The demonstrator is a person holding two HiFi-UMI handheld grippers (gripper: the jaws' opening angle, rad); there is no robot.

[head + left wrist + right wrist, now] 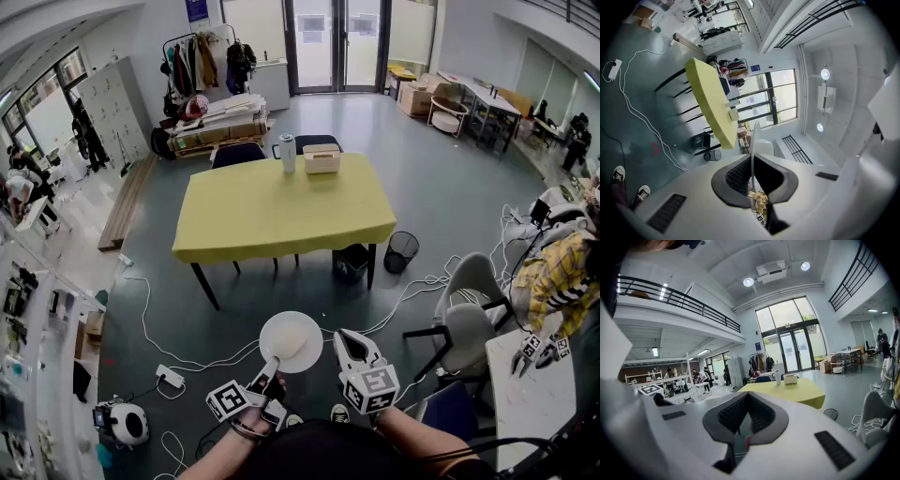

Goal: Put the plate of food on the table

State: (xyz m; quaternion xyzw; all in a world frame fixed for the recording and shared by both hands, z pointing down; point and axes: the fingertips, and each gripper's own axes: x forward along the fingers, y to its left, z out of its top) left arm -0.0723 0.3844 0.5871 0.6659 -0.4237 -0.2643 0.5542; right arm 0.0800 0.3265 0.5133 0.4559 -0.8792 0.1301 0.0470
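My left gripper (272,364) is clamped on the near rim of the round white plate (291,341), whose edge runs straight between my jaws in the left gripper view. The plate carries a pale lump of food (285,335) and hangs over the grey floor (441,202), well short of the yellow-clothed rectangular table (281,211) ahead. My right gripper (349,349) hovers just right of the plate, jaws together on nothing. On the table's far edge stand a white cylindrical jug (288,153) and a cream box (322,158).
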